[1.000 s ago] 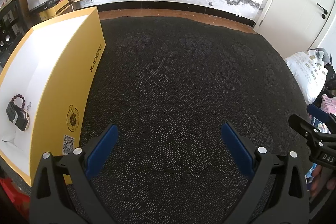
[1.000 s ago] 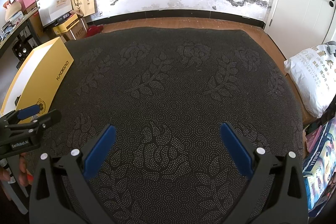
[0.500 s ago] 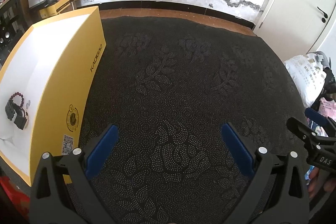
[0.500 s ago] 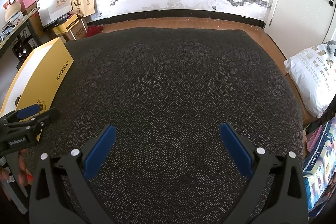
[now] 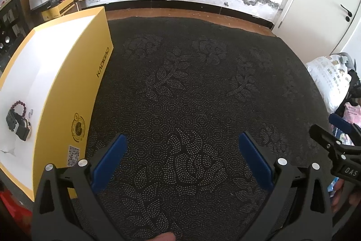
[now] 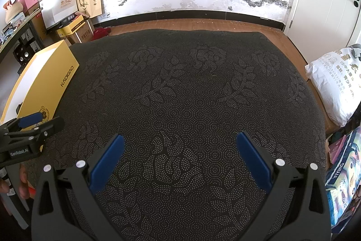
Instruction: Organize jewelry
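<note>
Both the left gripper (image 5: 182, 146) and right gripper (image 6: 180, 146) hold their jaws wide apart, empty, over the dark cloth (image 6: 191, 94).

The black left gripper with blue finger pads (image 5: 181, 150) hovers with its jaws spread wide and nothing between them. The matching black right gripper with blue pads (image 6: 179, 151) is level beside it, jaws equally wide and bare. Bare fingers (image 6: 22, 182) wrap the left gripper's handle.
</note>
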{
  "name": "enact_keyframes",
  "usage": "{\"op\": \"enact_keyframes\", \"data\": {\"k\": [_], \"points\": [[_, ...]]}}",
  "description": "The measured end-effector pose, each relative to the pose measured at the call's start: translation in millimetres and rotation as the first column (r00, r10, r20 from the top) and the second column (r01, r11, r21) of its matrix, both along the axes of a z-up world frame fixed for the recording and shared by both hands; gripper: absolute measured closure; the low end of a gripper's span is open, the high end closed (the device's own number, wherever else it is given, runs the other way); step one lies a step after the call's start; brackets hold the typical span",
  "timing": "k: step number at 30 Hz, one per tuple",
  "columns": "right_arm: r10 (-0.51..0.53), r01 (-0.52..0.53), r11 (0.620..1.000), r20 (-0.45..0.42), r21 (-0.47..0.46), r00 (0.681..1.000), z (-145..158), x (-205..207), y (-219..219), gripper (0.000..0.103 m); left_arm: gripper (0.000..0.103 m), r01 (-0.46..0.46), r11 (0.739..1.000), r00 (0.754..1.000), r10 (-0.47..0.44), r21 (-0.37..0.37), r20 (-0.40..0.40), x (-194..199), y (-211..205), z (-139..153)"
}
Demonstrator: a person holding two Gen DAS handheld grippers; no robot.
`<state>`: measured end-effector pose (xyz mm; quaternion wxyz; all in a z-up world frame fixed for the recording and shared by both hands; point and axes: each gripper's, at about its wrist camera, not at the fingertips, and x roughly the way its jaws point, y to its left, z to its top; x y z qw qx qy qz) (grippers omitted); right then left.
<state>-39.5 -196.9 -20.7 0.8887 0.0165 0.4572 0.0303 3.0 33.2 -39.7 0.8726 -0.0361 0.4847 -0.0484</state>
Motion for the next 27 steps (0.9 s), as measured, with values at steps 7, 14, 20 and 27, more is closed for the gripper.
{"op": "enact_keyframes", "data": {"k": [7, 14, 20, 27], "points": [[0.001, -0.001, 1.0, 0.001, -0.002, 1.0, -0.1, -0.3, -0.2, 0.007, 0.006, -0.007, 1.0, 1.0, 0.007, 0.008, 0.004, 0.7, 0.8, 0.6], [0.001, -0.001, 1.0, 0.002, -0.002, 1.0, 0.3, -0.7, -1.1, 0.007, 0.006, -0.002, 1.0, 1.0, 0.002, 0.011, 0.009, -0.4, 1.2, 1.0], [0.0, 0.0, 1.0, 0.002, -0.002, 1.0, 0.0, -0.2, -1.4, 0.007, 0.006, -0.003, 1.0, 1.0, 0.003, 0.011, 0.008, -0.2, 1.7, 0.4], [0.0, 0.0, 1.0, 0.002, -0.003, 1.0, 0.3, -0.1, -1.1, 0.007, 0.006, 0.001, 1.0, 1.0, -0.001, 0.021, 0.011, -0.3, 0.7, -0.1]]}}
